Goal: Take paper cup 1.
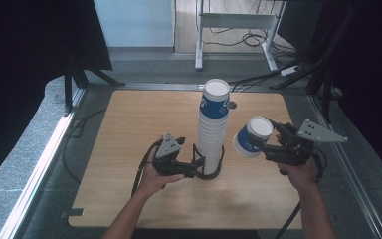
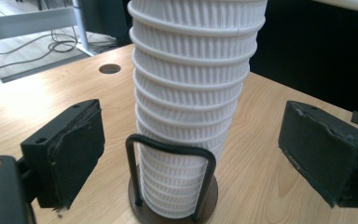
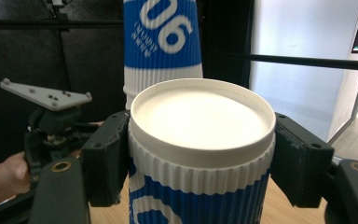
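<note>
- Pale wood bench (image 1: 129, 124) carries a black wire holder (image 1: 214, 172) with a tall stack of cups (image 1: 212, 134), upside down, in it.
- Left: the left gripper (image 1: 191, 167) sits low on the bench just beside the holder's base; its jaws stand apart on either side of the holder and stack, the pads not touching either.
- The left gripper view brings out the stack's white ribbed rims nested one over another, the holder's wire loop (image 2: 170, 175) and round base, and a round hole in the bench (image 2: 110, 69) behind.
- The high view shows the top cup's blue band with white print, which the left gripper view cuts off.
- Right: the right gripper (image 1: 266, 147) is clamped on a single blue and white cup (image 1: 251, 137), held tilted in the air beside the stack, clear of the bench.
- The right gripper view shows that cup's flat white bottom (image 3: 200, 119) facing the camera, pads pressed on its ribbed sides, with the blue-banded stack behind.
</note>
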